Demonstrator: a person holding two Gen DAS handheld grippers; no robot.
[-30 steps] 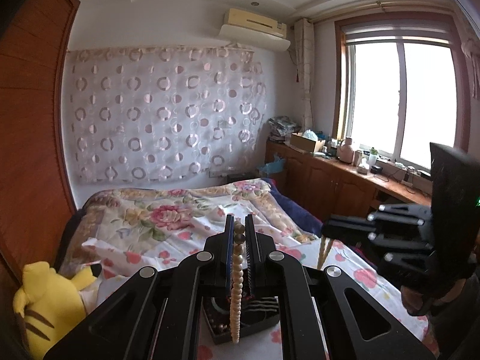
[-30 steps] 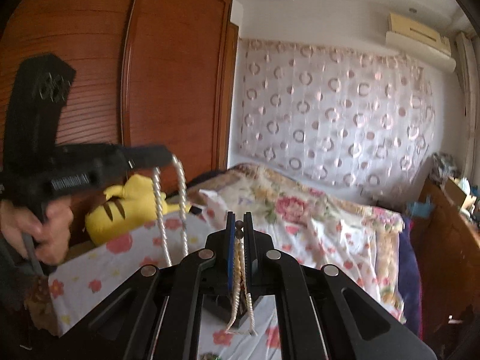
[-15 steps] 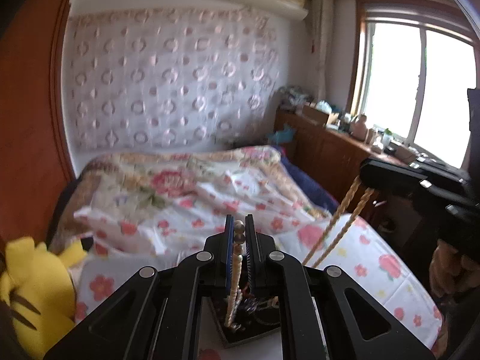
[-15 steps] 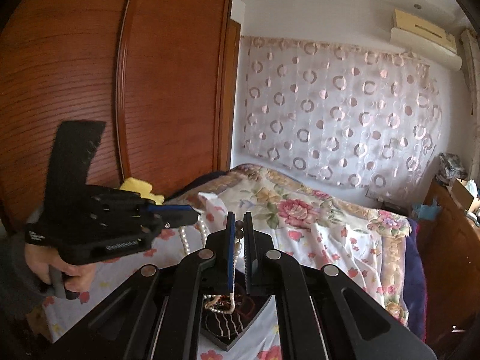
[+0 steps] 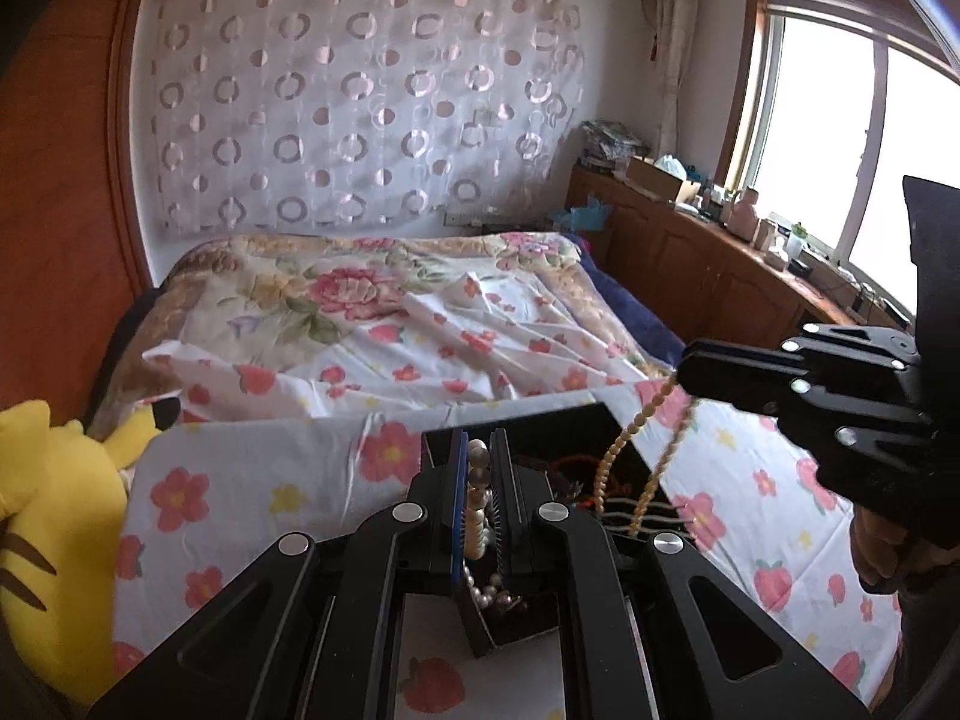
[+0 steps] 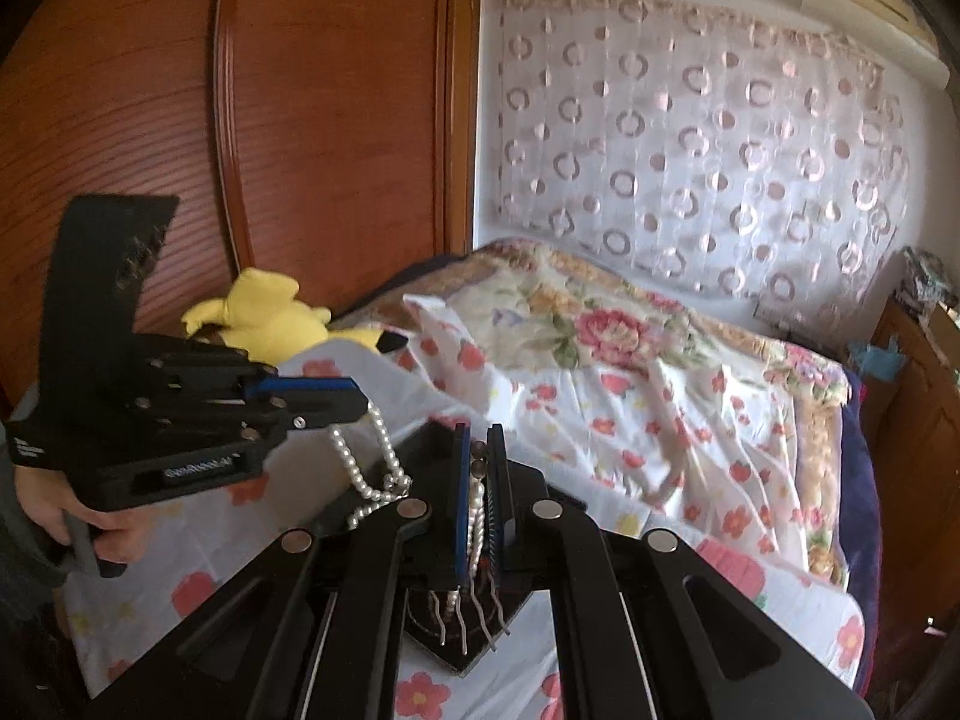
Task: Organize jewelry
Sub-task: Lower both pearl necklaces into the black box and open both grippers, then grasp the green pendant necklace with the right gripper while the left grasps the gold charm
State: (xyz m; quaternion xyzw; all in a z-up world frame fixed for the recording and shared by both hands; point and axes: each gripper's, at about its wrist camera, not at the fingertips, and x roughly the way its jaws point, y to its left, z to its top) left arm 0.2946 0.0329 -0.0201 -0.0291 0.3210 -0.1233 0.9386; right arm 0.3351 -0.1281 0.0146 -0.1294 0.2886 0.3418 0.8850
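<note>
My left gripper is shut on a white pearl necklace whose lower end lies in the black jewelry box on the bed. It shows from the side in the right wrist view, pearls hanging from it. My right gripper is shut on a cream bead necklace over the same box. In the left wrist view the right gripper holds that bead necklace, which hangs into the box.
The box sits on a white floral sheet over a bed. A yellow plush toy lies at the left by a wooden wardrobe. A wooden cabinet with clutter runs under the window at the right.
Both grippers have come down toward the bed with their necklaces. The strands that hung free above the box now trail into it.
</note>
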